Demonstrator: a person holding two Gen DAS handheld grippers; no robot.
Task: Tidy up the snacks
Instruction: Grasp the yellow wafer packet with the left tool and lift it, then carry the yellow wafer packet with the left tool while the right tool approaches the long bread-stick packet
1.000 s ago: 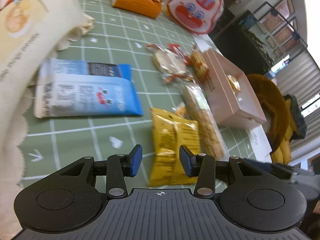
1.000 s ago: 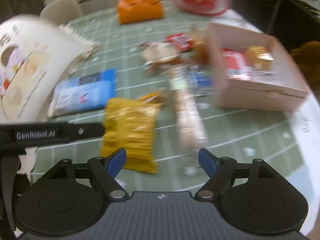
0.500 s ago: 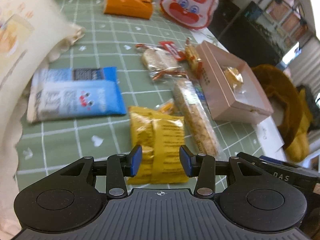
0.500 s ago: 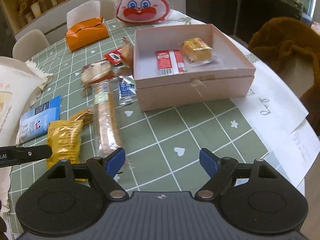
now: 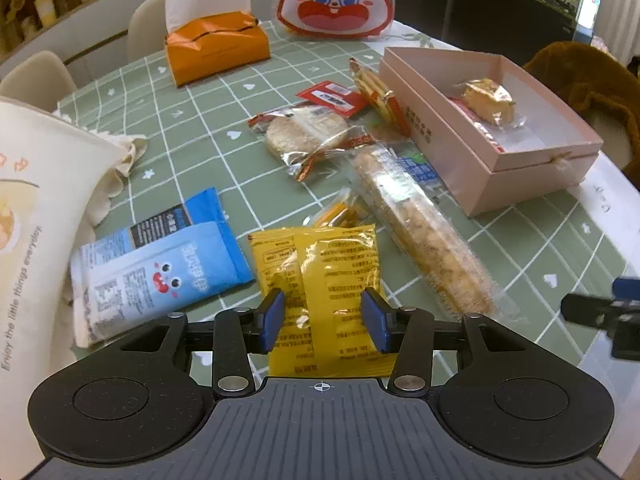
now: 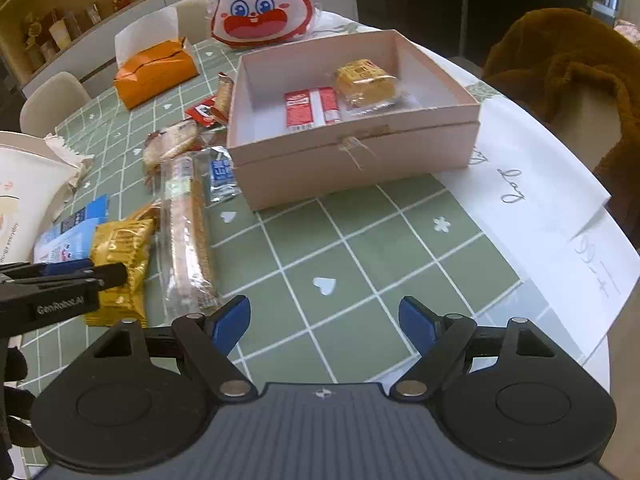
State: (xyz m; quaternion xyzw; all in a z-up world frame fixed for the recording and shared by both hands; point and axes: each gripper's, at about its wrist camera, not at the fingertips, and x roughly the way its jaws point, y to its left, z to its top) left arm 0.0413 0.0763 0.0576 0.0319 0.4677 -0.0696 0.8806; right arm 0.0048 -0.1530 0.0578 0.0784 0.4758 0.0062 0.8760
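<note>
Nearest: left gripper (image 5: 323, 326), jaws opening, the yellow snack packet (image 5: 320, 296) lying flat between them on the green checked tablecloth (image 5: 560, 248); pads not seen pressing on it.
Near, to the right: right gripper (image 6: 324, 330), jaws wide apart over bare cloth, grasping nothing.
Left of the packet: blue snack pack (image 5: 160, 272), partly against a cream cloth bag (image 5: 36, 208).
Right of the packet: long clear-wrapped cracker bar (image 5: 420, 236), well apart from the left pads.
Middle distance: rice-cracker pack (image 5: 308, 136) and a red sachet (image 5: 334, 96).
Far right: pink box (image 6: 360, 156), open, already holding a red sachet (image 6: 312, 106) and a yellow wrapped cake (image 6: 366, 80).
Farthest: orange tissue box (image 5: 216, 44), rabbit-face bag (image 5: 336, 0).
Step judged: lining up on the yellow packet. Next move called for lowering, closing on it, then carrying it far-right into the box.
</note>
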